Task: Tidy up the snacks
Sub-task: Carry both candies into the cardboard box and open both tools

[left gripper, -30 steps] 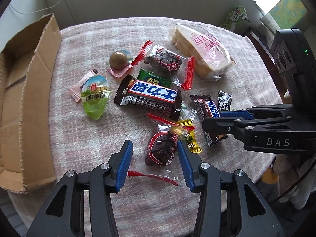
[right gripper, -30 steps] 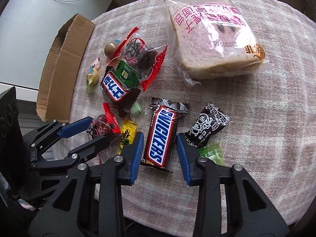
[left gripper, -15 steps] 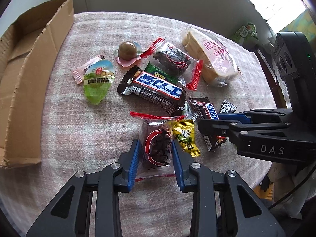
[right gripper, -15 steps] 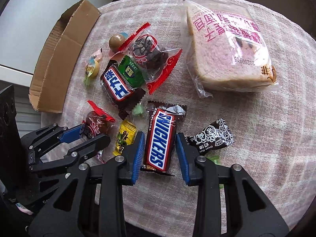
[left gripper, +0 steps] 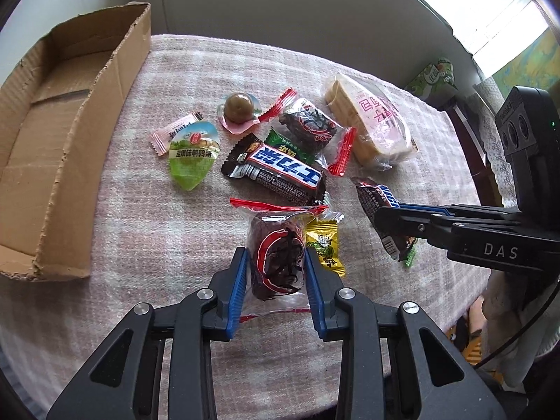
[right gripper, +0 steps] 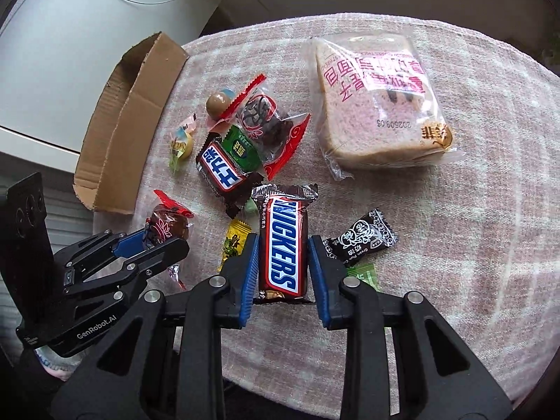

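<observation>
Left gripper [left gripper: 276, 273]: jaws just closed, clamped on red-edged dark fruit packet [left gripper: 276, 262]. Right gripper [right gripper: 283, 269]: jaws just closed on Snickers bar [right gripper: 283, 245], seemingly lifted off the checked tablecloth [right gripper: 455, 245]

One cardboard box [left gripper: 66, 161]; one bag of sliced bread [right gripper: 378, 105]; two chocolate bars [right gripper: 283, 248] [left gripper: 280, 171]; two red-edged date packets [left gripper: 276, 255] [left gripper: 311, 129]; one round brown sweet [left gripper: 238, 106]; one green egg-shaped pack [left gripper: 192, 155]; six small wrapped candies, one [right gripper: 360, 241] black.
</observation>
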Tool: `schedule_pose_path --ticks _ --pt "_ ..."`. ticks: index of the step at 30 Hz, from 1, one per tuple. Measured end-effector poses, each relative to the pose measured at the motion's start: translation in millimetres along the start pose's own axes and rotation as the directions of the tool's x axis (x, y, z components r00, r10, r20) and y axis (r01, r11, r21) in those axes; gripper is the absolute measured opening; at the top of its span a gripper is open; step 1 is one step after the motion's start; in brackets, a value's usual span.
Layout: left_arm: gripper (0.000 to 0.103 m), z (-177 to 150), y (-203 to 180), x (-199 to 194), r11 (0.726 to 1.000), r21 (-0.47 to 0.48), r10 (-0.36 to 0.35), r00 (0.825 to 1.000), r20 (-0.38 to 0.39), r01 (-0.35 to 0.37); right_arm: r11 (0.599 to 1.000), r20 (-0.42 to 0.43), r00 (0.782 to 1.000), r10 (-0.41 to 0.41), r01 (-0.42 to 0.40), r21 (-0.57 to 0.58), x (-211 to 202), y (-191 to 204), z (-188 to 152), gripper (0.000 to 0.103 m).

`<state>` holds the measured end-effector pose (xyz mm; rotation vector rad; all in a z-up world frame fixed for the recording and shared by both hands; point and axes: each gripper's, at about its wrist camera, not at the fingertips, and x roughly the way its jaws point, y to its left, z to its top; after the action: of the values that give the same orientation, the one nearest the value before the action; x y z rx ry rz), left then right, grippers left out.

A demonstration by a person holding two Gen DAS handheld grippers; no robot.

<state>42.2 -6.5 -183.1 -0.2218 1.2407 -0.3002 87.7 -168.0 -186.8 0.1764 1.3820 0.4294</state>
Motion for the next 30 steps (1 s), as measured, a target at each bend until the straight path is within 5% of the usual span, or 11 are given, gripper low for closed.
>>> schedule_pose_path --ticks 15,30 --pt "0.030 13 48 -62 0.990 -0.133 0.064 0.987 0.144 -0.044 0.979 0.107 0.994 0.023 0.000 -0.205 -44 82 41 0.029" --pt "0.030 12 119 -95 0.947 -0.293 0.195 0.961 0.196 -0.132 0.921 0.080 0.995 0.061 -0.025 -0.388 -2 186 87 0.029"
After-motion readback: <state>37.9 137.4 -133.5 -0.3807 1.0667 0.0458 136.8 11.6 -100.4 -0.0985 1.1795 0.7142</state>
